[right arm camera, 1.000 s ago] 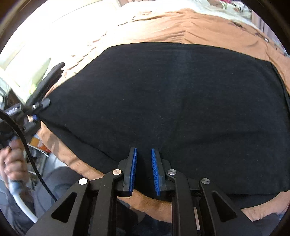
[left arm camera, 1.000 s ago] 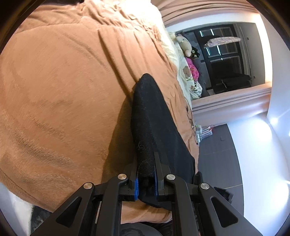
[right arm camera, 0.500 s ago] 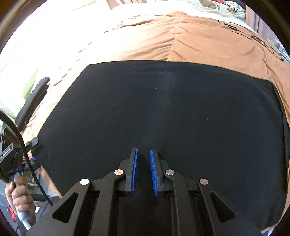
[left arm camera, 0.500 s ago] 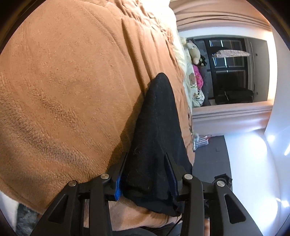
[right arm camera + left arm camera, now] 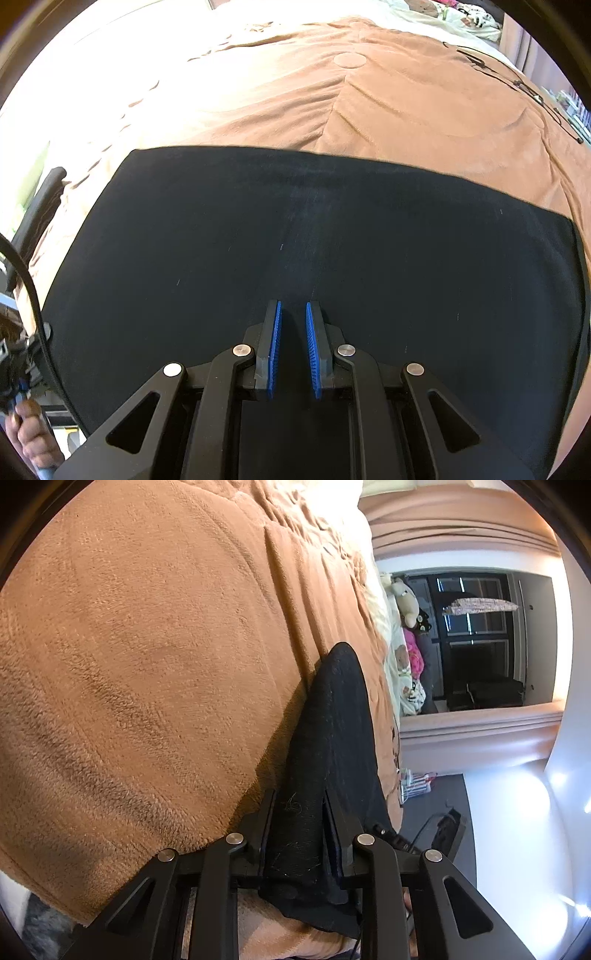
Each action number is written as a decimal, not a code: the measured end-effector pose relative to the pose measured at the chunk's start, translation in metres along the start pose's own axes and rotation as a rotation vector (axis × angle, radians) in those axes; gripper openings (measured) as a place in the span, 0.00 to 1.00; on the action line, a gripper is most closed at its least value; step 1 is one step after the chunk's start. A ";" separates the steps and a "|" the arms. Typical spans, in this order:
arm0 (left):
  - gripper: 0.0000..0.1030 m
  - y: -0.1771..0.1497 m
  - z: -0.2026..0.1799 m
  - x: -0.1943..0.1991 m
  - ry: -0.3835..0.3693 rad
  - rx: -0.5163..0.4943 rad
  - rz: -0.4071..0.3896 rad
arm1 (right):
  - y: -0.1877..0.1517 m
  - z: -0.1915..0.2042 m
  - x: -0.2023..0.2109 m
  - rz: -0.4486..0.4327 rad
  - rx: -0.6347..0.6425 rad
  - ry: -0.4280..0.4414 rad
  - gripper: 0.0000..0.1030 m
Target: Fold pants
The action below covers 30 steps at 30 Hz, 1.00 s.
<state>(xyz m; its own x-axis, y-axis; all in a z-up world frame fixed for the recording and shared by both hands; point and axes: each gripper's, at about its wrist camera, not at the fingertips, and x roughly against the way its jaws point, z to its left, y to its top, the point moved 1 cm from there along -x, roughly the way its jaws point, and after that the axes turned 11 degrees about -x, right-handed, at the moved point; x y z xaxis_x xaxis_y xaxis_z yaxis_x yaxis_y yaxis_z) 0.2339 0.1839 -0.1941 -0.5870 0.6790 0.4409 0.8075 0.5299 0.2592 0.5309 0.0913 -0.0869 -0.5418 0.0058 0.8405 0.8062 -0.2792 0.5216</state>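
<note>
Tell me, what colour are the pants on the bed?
Black. The pants show best in the right wrist view.

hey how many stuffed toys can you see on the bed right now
1: a beige teddy bear at the far end of the bed, by the dark window, seen from the left wrist. More may be hidden among the bedding there.

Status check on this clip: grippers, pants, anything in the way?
Left gripper straddles pants edge, grip unclear. Right gripper open above the flat pants. Blanket underneath; nothing blocking.
</note>
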 end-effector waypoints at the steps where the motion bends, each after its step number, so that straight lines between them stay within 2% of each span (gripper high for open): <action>1: 0.26 0.000 0.000 0.001 0.001 0.003 -0.001 | 0.005 0.000 -0.002 0.000 -0.008 -0.002 0.11; 12: 0.25 0.000 -0.003 -0.004 0.014 0.004 -0.002 | 0.023 -0.016 -0.006 -0.015 -0.043 0.026 0.11; 14: 0.16 -0.001 -0.008 -0.001 0.006 -0.005 -0.005 | 0.019 -0.021 -0.004 -0.011 -0.055 0.038 0.11; 23: 0.13 0.000 -0.053 0.014 -0.004 -0.094 -0.034 | -0.024 -0.034 0.019 0.020 -0.057 0.139 0.11; 30: 0.13 0.001 -0.095 0.016 -0.001 -0.181 -0.033 | -0.069 -0.046 0.042 -0.002 -0.047 0.229 0.11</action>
<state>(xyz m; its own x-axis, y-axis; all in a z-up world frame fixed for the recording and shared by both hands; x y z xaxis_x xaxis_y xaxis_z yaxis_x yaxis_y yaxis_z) 0.2309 0.1469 -0.1057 -0.6135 0.6633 0.4286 0.7849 0.4520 0.4239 0.4415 0.0667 -0.0946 -0.5875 -0.2102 0.7815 0.7960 -0.3242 0.5112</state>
